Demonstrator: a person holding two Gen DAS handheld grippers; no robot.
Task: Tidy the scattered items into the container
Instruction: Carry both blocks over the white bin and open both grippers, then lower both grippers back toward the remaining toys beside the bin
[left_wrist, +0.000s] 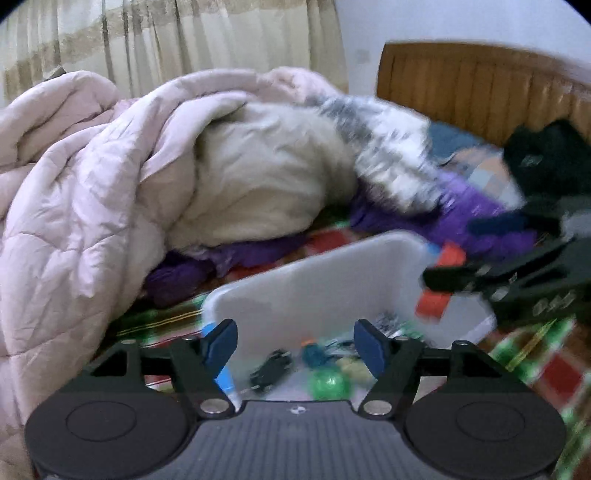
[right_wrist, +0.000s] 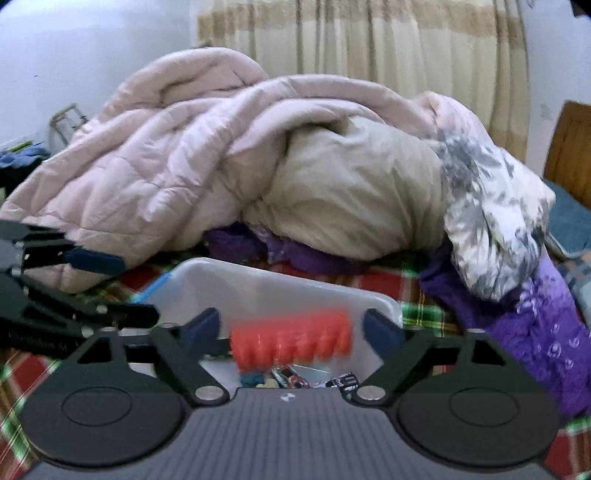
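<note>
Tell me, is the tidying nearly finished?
Partly. Several small things, including a green ball, already lie in the white container. A red ridged item sits blurred between the right gripper's spread fingers above the container, seemingly dropping. The left gripper is open and empty. No other loose items show on the plaid sheet.

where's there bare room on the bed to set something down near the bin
Bare plaid bedspread shows right of the white bin, up to the purple fleece. A thin strip runs between bin and beige quilt. Left of the bin is crowded by the left tongs; the bin holds small items.
</note>
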